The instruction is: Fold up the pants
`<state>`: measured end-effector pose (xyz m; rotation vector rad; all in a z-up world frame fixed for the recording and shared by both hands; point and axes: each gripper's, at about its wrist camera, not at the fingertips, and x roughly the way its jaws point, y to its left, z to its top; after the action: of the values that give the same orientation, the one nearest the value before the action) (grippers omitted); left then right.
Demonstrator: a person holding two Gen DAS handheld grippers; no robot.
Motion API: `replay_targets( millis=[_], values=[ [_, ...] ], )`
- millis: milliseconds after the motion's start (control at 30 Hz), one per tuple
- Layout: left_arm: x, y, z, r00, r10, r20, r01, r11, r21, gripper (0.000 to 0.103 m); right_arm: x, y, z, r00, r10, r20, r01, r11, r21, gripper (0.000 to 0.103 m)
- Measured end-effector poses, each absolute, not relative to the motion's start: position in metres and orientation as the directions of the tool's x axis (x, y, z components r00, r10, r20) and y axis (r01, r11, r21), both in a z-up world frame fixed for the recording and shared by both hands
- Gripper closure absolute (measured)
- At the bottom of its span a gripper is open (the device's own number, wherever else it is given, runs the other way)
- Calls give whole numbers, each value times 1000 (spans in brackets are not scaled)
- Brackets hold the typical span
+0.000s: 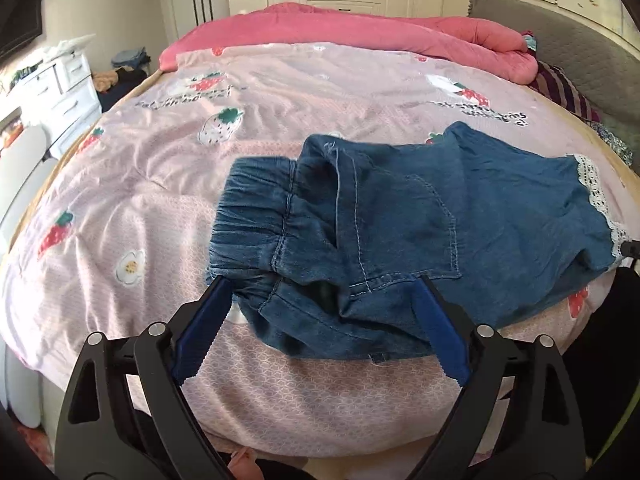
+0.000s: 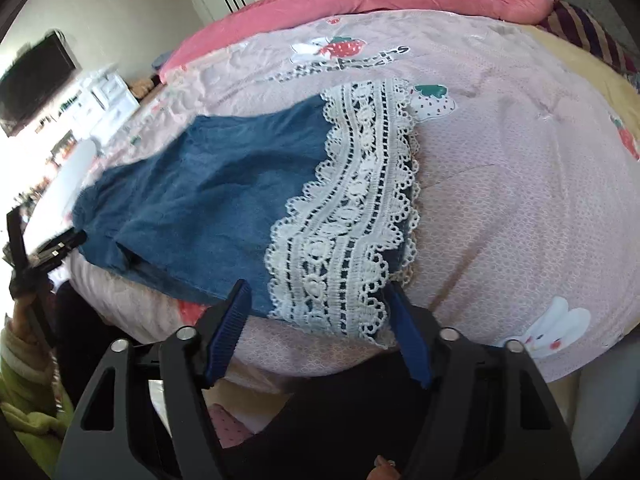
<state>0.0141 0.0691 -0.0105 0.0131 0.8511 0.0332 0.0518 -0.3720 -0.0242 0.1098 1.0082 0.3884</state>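
A: Where are the pants [image 1: 420,220]?

B: They lie across the bed [image 1: 160,208], near its front edge, on the pink sheet. The elastic waist is bunched and folded over, so the layers under it are hidden.

A: And the left claw [image 1: 324,312]?

B: Its fingers stand wide apart, on each side of the waist end. The pads do not press the cloth.

A: The right claw [image 2: 316,304]?

B: It is half apart, around the lace hem [image 2: 352,208]. Perhaps one pad touches the lace; the view is not clear there. No grip that I can see.

A: Room to move?

B: Much free sheet behind the pants, up to the pink quilt [image 1: 360,28].
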Motion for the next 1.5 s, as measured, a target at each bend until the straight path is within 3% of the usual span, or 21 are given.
replay_targets(
  millis=[67, 133, 167, 233, 333, 433, 567, 633, 700, 733, 833, 1000, 1167, 1400, 1500],
  values=[
    [17, 68, -12, 653, 44, -756, -29, 999, 32, 23, 52, -370, -25, 481, 324, -815, -270, 939, 214, 71],
    [20, 67, -14, 650, 74, -756, -35, 997, 68, 44, 51, -370, -26, 486, 308, -818, -280, 941, 188, 85],
    [22, 67, -15, 652, 95, -752, -43, 995, 88, 50, 50, -370, -26, 488, 301, -819, -284, 943, 177, 91],
    [25, 73, -19, 644, 105, -758, -55, 994, 91, 58, 49, -372, -28, 495, 268, -827, -282, 949, 139, 94],
    [29, 82, -21, 639, 78, -765, -53, 997, 58, 58, 46, -382, -26, 508, 224, -831, -276, 957, 89, 94],
    [30, 84, -22, 639, 80, -765, -52, 997, 61, 49, 49, -393, -33, 493, 255, -832, -253, 957, 143, 93],
    [32, 86, -27, 635, 83, -768, -59, 997, 59, 46, 48, -387, -43, 493, 230, -839, -245, 962, 120, 89],
    [32, 89, -28, 631, 76, -772, -60, 997, 48, 44, 48, -393, -41, 477, 252, -842, -234, 960, 154, 82],
    [33, 92, -27, 629, 66, -774, -65, 997, 32, 44, 47, -400, -38, 469, 258, -845, -211, 961, 177, 61],
    [32, 93, -27, 630, 60, -774, -67, 998, 23, 44, 43, -405, -33, 475, 264, -840, -200, 961, 189, 57],
    [28, 94, -26, 632, 52, -773, -65, 998, 14, 43, 35, -411, -17, 507, 279, -815, -191, 959, 210, 55],
    [20, 105, -19, 633, 23, -774, -82, 996, -38, 39, 31, -404, 14, 577, 306, -757, -229, 951, 210, 44],
    [-2, 100, 18, 696, 39, -717, -83, 996, -26, 39, 46, -365, 28, 578, 386, -719, -345, 914, 213, 35],
    [17, 43, 48, 763, -71, -642, 64, 997, -34, 25, 99, -295, 24, 536, 447, -717, -449, 869, 206, 29],
    [49, 17, 35, 731, -118, -672, 120, 992, -43, 23, 127, -274, 20, 520, 477, -709, -476, 851, 222, 26]
  ],
)
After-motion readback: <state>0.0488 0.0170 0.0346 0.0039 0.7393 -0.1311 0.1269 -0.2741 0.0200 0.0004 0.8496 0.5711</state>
